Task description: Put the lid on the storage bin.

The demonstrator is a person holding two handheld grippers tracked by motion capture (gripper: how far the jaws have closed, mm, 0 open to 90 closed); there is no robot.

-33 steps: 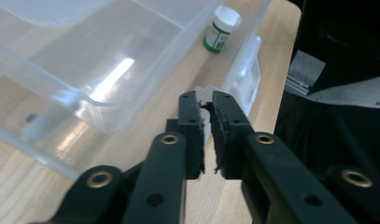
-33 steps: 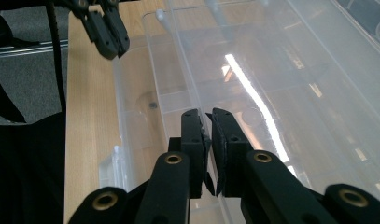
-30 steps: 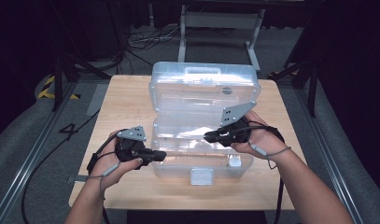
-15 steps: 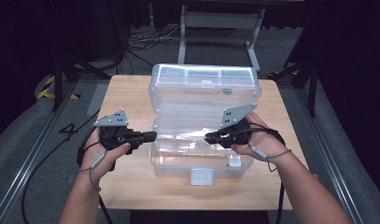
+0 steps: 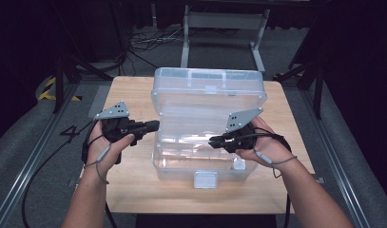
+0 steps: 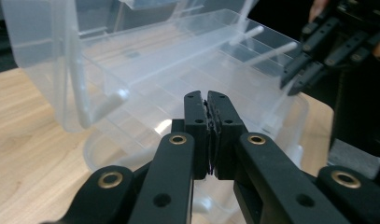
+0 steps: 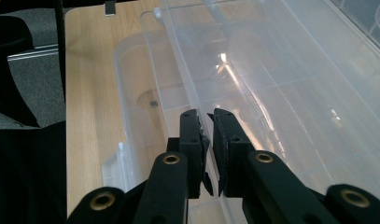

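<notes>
A clear plastic storage box point(image 5: 203, 168) stands on the wooden table with its lid point(image 5: 208, 90) tipped back. My right gripper point(image 5: 212, 140) reaches in from the right, and its jaws are shut on the rim of the clear inner tray point(image 7: 271, 93), which sits raised and tilted over the base. In the right gripper view the jaws point(image 7: 206, 114) pinch that thin edge. My left gripper point(image 5: 158, 124) hovers just outside the box's left wall. Its jaws point(image 6: 207, 95) have just eased apart a hair but still meet, with nothing between them. The right gripper point(image 6: 295, 77) appears far off.
The wooden table point(image 5: 129, 95) has bare strips left and right of the box. A white latch point(image 5: 205, 179) hangs at the box's front. Dark floor, cables and a metal stand point(image 5: 219, 21) lie beyond the far edge.
My left gripper has lifted from the table's front left and moved farther along the box's left side. The right gripper and tray have stayed put.
</notes>
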